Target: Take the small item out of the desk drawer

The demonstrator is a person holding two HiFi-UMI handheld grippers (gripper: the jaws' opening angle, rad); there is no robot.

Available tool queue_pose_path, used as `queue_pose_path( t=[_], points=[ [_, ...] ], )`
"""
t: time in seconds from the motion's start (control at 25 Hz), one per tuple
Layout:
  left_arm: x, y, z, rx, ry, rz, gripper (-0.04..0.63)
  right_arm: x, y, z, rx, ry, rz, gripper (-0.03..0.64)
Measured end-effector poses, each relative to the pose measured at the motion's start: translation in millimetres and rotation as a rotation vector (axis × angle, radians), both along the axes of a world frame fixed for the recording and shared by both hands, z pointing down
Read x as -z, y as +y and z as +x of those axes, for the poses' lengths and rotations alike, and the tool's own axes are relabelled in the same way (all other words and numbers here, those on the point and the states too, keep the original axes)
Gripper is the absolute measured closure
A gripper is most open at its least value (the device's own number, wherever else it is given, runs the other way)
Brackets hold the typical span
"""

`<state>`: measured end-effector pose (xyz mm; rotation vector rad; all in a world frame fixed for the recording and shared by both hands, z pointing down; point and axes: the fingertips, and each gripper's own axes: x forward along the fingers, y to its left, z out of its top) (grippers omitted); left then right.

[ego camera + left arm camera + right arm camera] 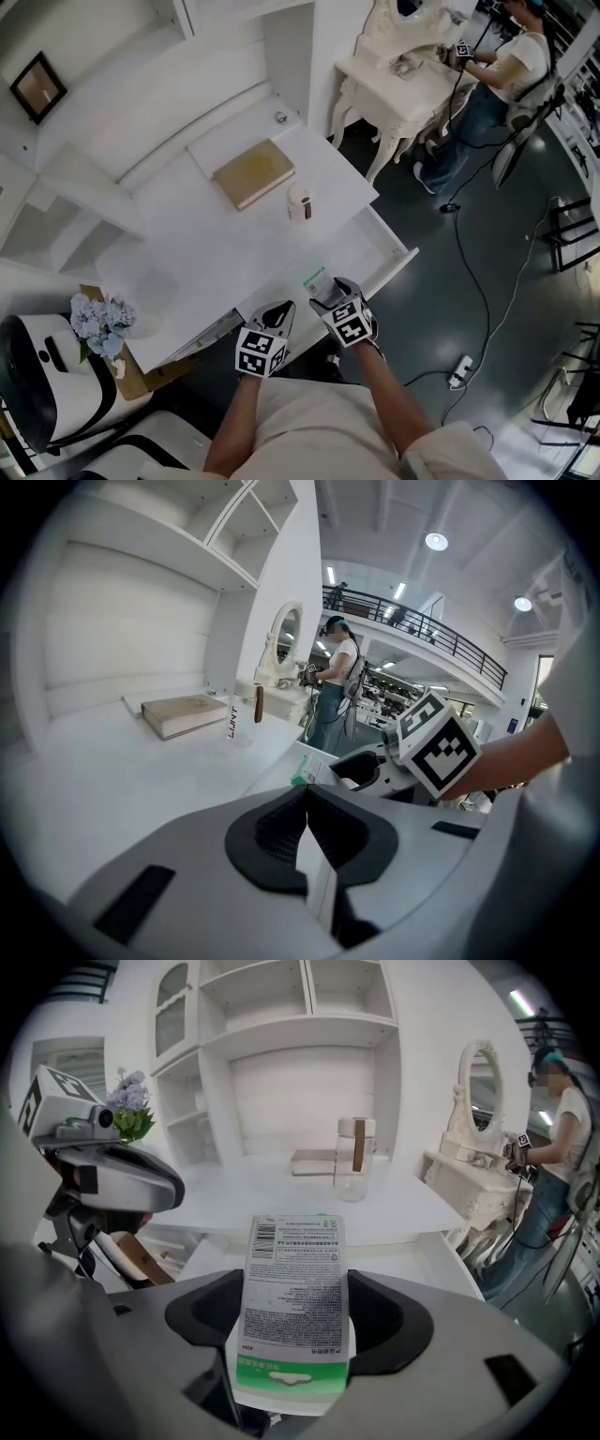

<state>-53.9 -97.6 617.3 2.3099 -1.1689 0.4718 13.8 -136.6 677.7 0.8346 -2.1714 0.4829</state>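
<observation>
A small white packet with a green band and black print point(292, 1269) stands upright between the jaws of my right gripper point(296, 1335), which is shut on it. In the head view the packet point(315, 279) is held just above the front of the open white desk drawer point(395, 246), with the right gripper point(349, 319) below it. My left gripper point(265, 343) hangs beside it at the desk's front edge. Its jaws point(306, 823) are shut with nothing between them. The left gripper view shows the packet point(302, 767) and the right gripper point(367, 771) just ahead.
On the white desktop point(187, 244) lie a tan book point(253, 172) and a glass jar with a brown strip point(298, 202). Blue flowers point(98, 319) and a white chair point(52, 375) are at the left. A person point(492, 70) stands at a dressing table; cables and a power strip point(459, 370) lie on the floor.
</observation>
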Motion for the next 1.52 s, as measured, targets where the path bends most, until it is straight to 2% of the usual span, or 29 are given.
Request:
queue_pose_path(
  t=[0.36,0.76,1.2,1.52],
  points=[
    [11.4,7.4,17.9,0.014,-0.02,0.028,0.578,36.9,13.6,12.4,-0.065,-0.116,0.076,0.255],
    [19.6,19.9,46.5,0.039,-0.039,0.06,0.578,59.2,39.5,37.8,-0.07,-0.187,0.098,0.255],
    [20.9,33.2,72.6,0.057,-0.049,0.071,0.578,65.7,58.9,64.0,-0.057,-0.23,0.104,0.255],
    [23.2,32.6,75.0,0.053,-0.059,0.082,0.578,68.8,56.1,68.7,-0.063,-0.247,0.115,0.255]
  ],
)
